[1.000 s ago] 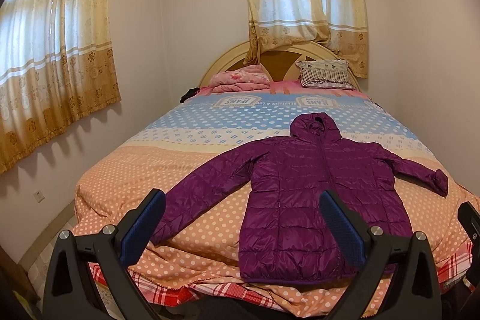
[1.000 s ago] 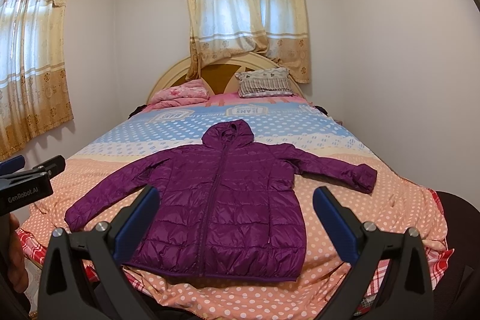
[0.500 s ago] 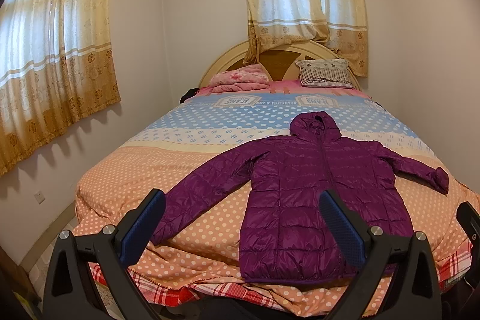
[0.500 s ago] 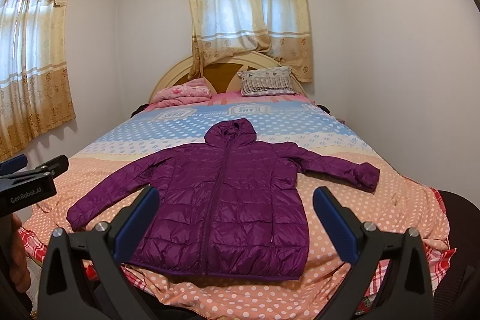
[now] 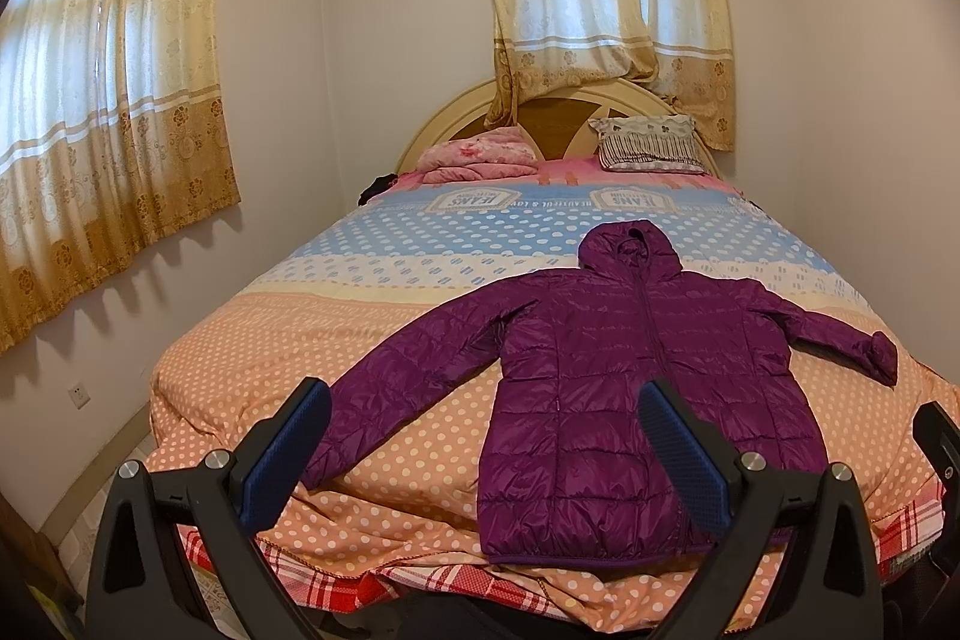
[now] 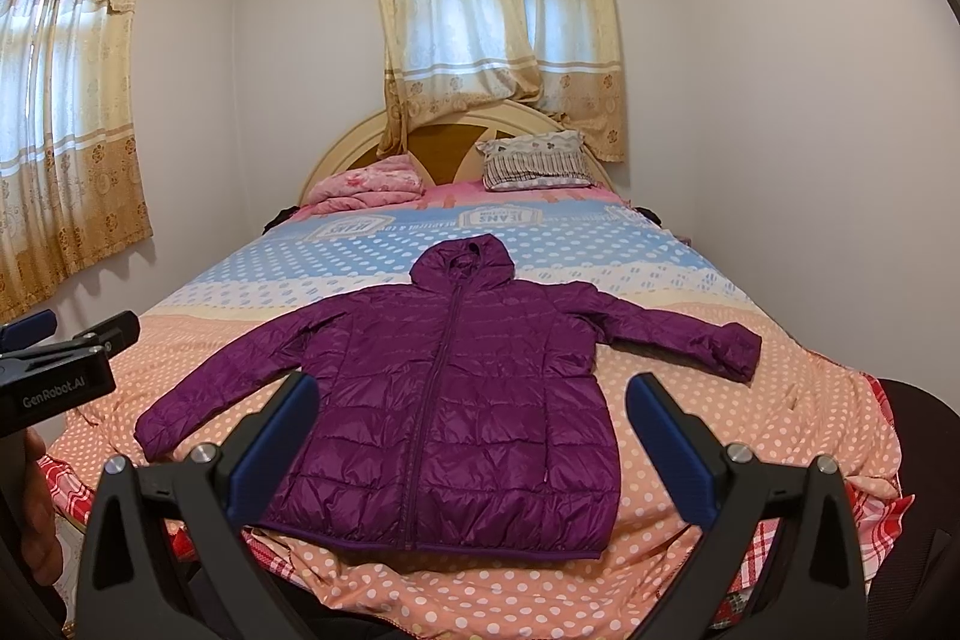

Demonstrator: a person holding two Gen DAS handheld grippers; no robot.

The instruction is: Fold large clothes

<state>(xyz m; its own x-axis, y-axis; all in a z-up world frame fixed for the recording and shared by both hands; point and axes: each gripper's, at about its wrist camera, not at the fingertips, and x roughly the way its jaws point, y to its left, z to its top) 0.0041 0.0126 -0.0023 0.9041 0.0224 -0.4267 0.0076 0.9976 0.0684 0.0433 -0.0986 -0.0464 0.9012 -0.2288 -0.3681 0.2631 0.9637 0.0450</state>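
**Kid:** Where is the coat?

**Me:** The purple coat (image 6: 456, 400) lies flat on the bed (image 6: 798, 436), front side up and zipped shut. Its hood (image 6: 462, 259) points at the pillows. Both sleeves stick out to the sides. The bottom edge is near the foot of the bed, close to me.

**Kid:** Are you holding it?

**Me:** No. My right gripper (image 6: 471, 451) is wide open with nothing in it, up in the air in front of the coat. My left gripper (image 5: 483, 451) is wide open too, and holds nothing. It points at the coat's left sleeve (image 5: 408, 388).

**Kid:** What is on the bed?

**Me:** A dotted blanket (image 5: 372, 340), orange near me and blue farther away. A red checked sheet (image 5: 456, 580) peeks out under it. By the headboard (image 6: 342, 148) sit a folded pink blanket (image 6: 372, 187) and a striped pillow (image 6: 537, 160).

**Kid:** And around the bed?

**Me:** White walls, and yellow curtains (image 6: 498, 16) on two windows.
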